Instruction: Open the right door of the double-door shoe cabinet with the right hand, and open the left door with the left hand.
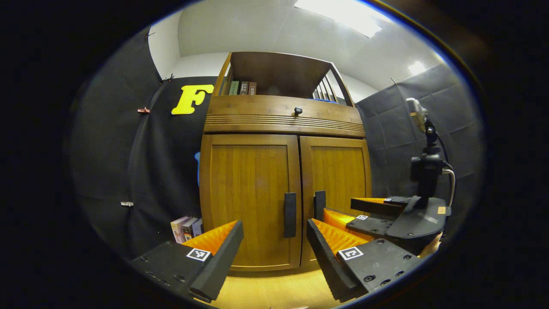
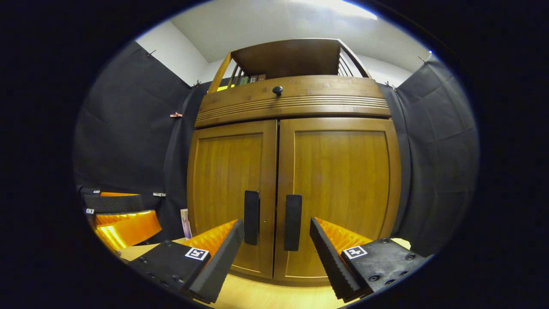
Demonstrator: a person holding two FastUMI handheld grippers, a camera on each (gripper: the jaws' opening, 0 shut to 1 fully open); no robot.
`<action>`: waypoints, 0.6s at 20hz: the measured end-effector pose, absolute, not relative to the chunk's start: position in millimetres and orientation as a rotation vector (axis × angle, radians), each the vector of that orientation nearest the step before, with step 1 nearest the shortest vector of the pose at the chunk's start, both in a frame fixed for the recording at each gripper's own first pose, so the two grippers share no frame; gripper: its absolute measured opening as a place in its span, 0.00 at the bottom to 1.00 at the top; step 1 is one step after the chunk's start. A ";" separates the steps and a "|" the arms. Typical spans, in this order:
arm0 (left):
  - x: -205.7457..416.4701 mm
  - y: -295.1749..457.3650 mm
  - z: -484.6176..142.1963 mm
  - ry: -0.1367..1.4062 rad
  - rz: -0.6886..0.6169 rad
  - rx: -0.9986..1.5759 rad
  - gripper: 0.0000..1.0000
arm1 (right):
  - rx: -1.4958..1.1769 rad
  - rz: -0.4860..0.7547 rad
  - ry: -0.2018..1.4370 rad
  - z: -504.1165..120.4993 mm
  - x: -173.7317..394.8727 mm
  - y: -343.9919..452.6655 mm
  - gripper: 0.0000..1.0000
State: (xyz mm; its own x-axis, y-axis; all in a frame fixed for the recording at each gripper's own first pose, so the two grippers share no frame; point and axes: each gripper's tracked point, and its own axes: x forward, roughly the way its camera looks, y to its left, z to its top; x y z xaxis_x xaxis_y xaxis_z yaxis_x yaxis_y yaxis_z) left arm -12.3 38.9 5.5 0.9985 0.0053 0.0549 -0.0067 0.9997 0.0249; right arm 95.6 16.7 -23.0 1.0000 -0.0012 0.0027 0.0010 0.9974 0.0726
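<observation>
The wooden shoe cabinet (image 1: 248,189) (image 2: 339,180) stands right in front, both doors shut. Each door carries a dark vertical handle by the centre seam: the left door handle (image 1: 290,214) (image 2: 251,216) and the right door handle (image 1: 319,205) (image 2: 293,222). My left gripper (image 1: 274,240) is open a short way off, and the left handle shows between its fingers. In the right gripper view, my right gripper (image 2: 276,231) is open with both handles showing in its gap. Neither touches a handle. The right gripper (image 1: 339,209) appears beside the left one, and the left gripper (image 2: 148,210) shows at the far left.
Above the doors is a drawer with a round knob (image 1: 297,110) (image 2: 277,90), and an open shelf with books (image 1: 242,88) tops it. More books (image 1: 186,227) stand on the light wood floor (image 1: 274,292) left of the cabinet. Black cloth walls close in on both sides.
</observation>
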 end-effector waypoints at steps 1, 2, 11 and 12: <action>-13.0 40.8 4.6 -0.051 0.005 0.027 0.93 | 0.075 -0.025 0.000 -27.1 103.9 11.6 0.97; -13.5 43.0 2.2 -0.049 0.007 0.031 0.93 | 0.076 -0.051 0.002 -31.0 112.1 6.4 0.98; -11.4 73.2 -12.4 -0.043 0.011 0.020 0.93 | 0.086 -0.142 0.017 -58.7 165.0 -5.7 0.82; -11.5 75.5 -14.5 -0.045 0.013 0.021 0.93 | 0.082 -0.151 0.012 -61.3 166.7 -7.0 0.81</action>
State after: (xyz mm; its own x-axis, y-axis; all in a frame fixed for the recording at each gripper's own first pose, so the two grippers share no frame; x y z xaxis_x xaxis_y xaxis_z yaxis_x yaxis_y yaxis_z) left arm -11.5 75.5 -14.5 0.9989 0.0126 0.0455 -0.0136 0.9997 0.0211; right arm 166.7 -7.0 -61.3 0.9886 -0.1496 -0.0179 0.1506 0.9853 0.0806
